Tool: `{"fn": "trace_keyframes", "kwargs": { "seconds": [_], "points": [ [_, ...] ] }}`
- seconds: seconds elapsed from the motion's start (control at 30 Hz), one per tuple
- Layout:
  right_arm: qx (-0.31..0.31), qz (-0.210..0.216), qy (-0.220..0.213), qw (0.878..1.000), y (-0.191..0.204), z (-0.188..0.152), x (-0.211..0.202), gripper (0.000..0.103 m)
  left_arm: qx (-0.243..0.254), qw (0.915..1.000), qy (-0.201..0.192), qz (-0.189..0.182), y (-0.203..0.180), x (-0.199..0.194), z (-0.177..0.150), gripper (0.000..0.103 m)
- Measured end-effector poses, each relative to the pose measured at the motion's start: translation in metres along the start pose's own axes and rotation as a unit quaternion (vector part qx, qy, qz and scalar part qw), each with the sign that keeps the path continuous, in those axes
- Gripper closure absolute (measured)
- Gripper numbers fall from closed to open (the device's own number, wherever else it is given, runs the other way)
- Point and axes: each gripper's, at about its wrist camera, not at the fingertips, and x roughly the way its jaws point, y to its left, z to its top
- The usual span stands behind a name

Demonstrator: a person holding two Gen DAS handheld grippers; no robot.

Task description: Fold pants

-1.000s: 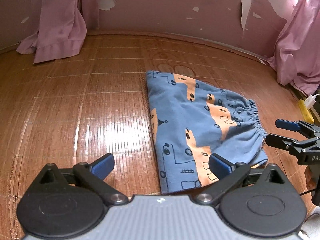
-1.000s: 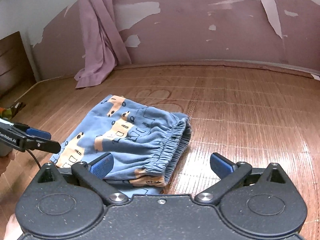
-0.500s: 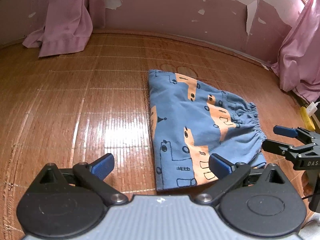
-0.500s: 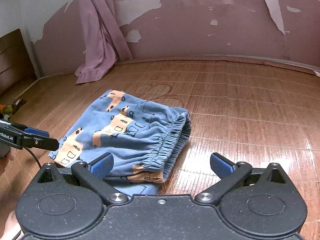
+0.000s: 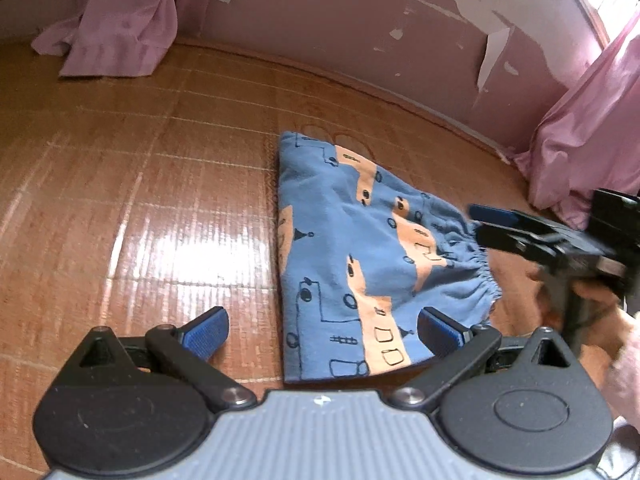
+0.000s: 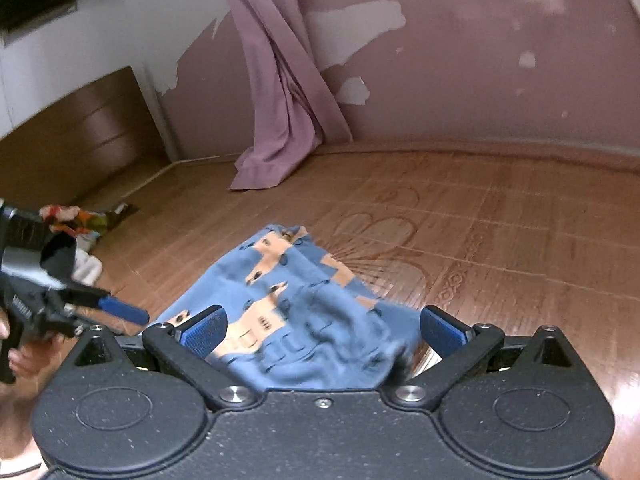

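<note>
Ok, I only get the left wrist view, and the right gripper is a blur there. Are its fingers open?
Observer: Yes. In the right wrist view the right gripper has its fingers wide apart. The near end of the pants lies between them, and nothing is clamped.
Operator: Is there anything off to my left that I can't see?
Observer: Yes. Some colourful clutter and a white item lie just beyond the left gripper, in front of a wooden panel.
</note>
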Motion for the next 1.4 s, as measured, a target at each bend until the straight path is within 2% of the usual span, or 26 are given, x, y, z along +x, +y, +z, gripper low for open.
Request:
{"fn": "trace_keyframes", "kwargs": {
  "seconds": [0.13,0.27,0.37,0.47,0.57,0.67,0.7,0.83,0.97,1.1,1.17,1.27,1.4],
  "points": [
    [0.044,0.017,0.0,0.999,-0.025,0.002,0.009,0.001,-0.011,0.9995,-0.007,-0.027,0.005,0.002,-0.002,0.0],
    [0.081,0.014,0.002,0.997,-0.039,-0.004,0.011,0.001,-0.02,0.9992,-0.008,-0.033,0.011,0.003,-0.004,0.001],
    [0.099,0.02,-0.009,0.995,-0.042,-0.009,0.009,0.002,-0.017,0.9992,-0.01,-0.036,0.012,0.002,-0.003,0.001],
    [0.121,0.047,-0.011,0.991,-0.041,-0.013,0.009,0.003,-0.016,0.9991,-0.009,-0.038,0.012,0.002,-0.003,0.001],
    [0.108,0.044,-0.009,0.993,-0.029,-0.015,0.011,0.002,-0.017,0.9991,-0.009,-0.038,0.011,0.002,-0.004,0.001],
    [0.131,0.055,-0.015,0.99,-0.027,-0.016,0.011,0.004,-0.019,0.9989,-0.007,-0.043,0.011,0.002,-0.005,0.001],
    [0.143,0.059,-0.021,0.988,-0.029,-0.017,0.01,0.006,-0.02,0.9987,-0.006,-0.046,0.011,0.001,-0.005,0.003],
    [0.196,0.073,-0.043,0.977,-0.041,-0.018,0.007,0.027,-0.029,0.9978,0.002,-0.06,0.013,0.001,-0.005,0.01],
    [0.187,0.028,-0.026,0.982,-0.047,-0.018,0.01,0.053,-0.041,0.9972,0.006,-0.063,0.015,-0.001,-0.006,0.017],
    [0.167,0.014,-0.02,0.986,-0.044,-0.018,0.014,0.058,-0.04,0.9978,0.009,-0.051,0.013,-0.003,-0.007,0.024],
    [0.147,-0.004,-0.016,0.989,-0.038,-0.018,0.016,0.068,-0.039,0.9983,0.011,-0.041,0.011,-0.003,-0.007,0.028],
    [0.116,-0.031,-0.015,0.993,-0.024,-0.018,0.019,0.075,-0.034,0.9986,0.028,-0.029,0.006,0.0,-0.005,0.054],
    [0.082,-0.069,-0.033,0.994,-0.003,-0.023,0.011,0.08,-0.027,0.9988,0.04,0.004,-0.003,0.003,0.001,0.062]
  ]
}}
